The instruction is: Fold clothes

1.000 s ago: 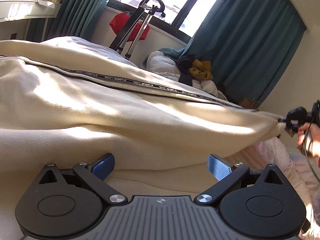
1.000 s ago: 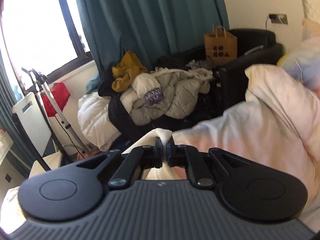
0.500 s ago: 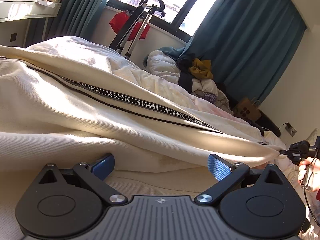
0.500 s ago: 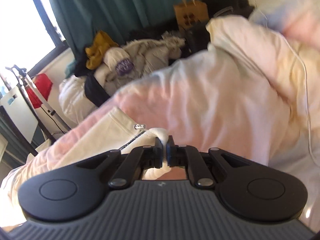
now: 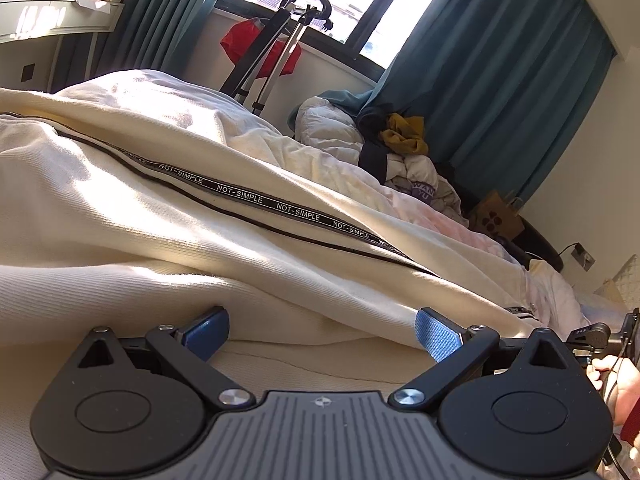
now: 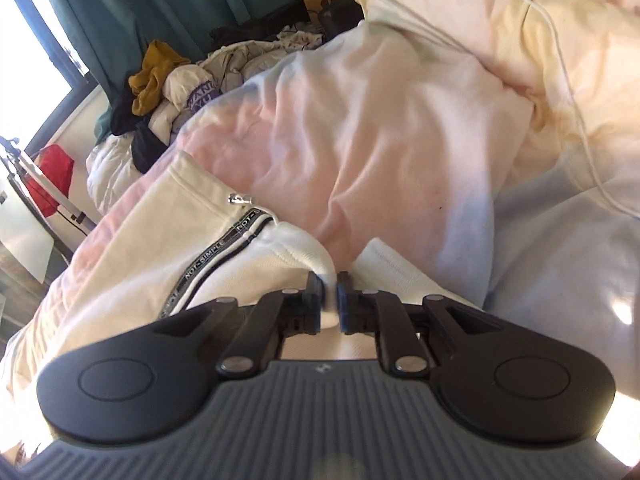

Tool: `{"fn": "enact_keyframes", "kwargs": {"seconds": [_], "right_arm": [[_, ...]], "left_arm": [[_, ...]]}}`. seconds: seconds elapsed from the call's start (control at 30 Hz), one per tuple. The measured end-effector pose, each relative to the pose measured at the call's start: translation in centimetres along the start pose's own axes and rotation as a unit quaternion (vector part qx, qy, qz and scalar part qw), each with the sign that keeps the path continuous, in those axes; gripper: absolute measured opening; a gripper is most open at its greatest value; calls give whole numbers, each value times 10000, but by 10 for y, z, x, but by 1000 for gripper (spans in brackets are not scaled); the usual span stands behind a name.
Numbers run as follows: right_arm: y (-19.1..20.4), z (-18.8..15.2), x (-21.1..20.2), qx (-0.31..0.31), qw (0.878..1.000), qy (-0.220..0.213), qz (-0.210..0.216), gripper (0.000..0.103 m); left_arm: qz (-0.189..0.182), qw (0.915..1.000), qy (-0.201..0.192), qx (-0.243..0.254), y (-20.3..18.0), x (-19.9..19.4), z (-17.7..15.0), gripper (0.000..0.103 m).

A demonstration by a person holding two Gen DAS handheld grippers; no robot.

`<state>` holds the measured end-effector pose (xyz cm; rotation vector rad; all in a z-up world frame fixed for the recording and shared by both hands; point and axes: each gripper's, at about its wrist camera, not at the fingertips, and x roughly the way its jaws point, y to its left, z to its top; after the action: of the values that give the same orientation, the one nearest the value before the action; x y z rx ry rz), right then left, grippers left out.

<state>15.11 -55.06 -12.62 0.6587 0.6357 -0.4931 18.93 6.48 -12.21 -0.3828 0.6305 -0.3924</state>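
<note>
Cream trousers (image 5: 168, 248) with a black "NOT-SIMPLE" side stripe (image 5: 280, 210) lie stretched across the bed. My left gripper (image 5: 320, 334) is open, its blue pads (image 5: 438, 338) apart, resting low against the cream fabric and holding nothing. My right gripper (image 6: 330, 294) is shut on a fold of the trousers' hem (image 6: 320, 264), low over the bed. The stripe (image 6: 218, 254) and a metal zip pull (image 6: 240, 199) show just left of it. In the left wrist view the right gripper (image 5: 592, 336) sits at the far right edge.
A pale pink and cream duvet (image 6: 392, 112) covers the bed, with a white cable (image 6: 580, 120) over it. A pile of clothes (image 5: 404, 152) lies below teal curtains (image 5: 492, 80). A folded black stand (image 5: 276, 52), a red bag and a brown paper bag (image 5: 498, 220) stand beyond.
My right gripper has come down toward the bed with the hem, so the trouser leg has dropped from taut to lying on the duvet. My left gripper has stayed open in place.
</note>
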Motion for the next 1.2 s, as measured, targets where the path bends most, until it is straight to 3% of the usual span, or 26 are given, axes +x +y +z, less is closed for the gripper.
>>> {"fn": "enact_keyframes", "kwargs": {"seconds": [0.1, 0.23, 0.53, 0.67, 0.73, 0.8, 0.93, 1.0, 1.1, 1.2], "right_arm": [[-2, -11, -28, 80, 9998, -100, -170, 13], [-19, -30, -61, 492, 9988, 45, -31, 14], [-60, -64, -132, 1206, 9925, 176, 75, 14], [-95, -76, -145, 2061, 9779, 315, 175, 14], [-109, -82, -149, 2422, 9696, 326, 77, 25], [-121, -88, -151, 2773, 9602, 336, -20, 46], [-133, -99, -146, 3246, 9444, 514, 76, 56], [-134, -102, -142, 3319, 9412, 614, 144, 56], [-136, -104, -137, 3404, 9376, 692, 184, 56], [-139, -105, -131, 3493, 9344, 682, 119, 55]], "left_arm": [[99, 9999, 17, -56, -1, -3, 1, 101], [256, 9995, 59, -176, 0, -9, 4, 101], [148, 9991, -144, -365, -6, -45, 6, 101], [81, 9988, -186, -436, -9, -63, 3, 101], [81, 9985, -214, -500, -9, -73, 1, 101], [132, 9978, -237, -603, -9, -84, -1, 101], [429, 9952, -186, -858, -3, -105, -2, 101], [808, 9916, -150, -1000, 2, -117, -2, 101], [1019, 9834, -231, -1482, 19, -142, -2, 101], [1132, 9645, -555, -2322, 40, -179, -2, 98]]}}
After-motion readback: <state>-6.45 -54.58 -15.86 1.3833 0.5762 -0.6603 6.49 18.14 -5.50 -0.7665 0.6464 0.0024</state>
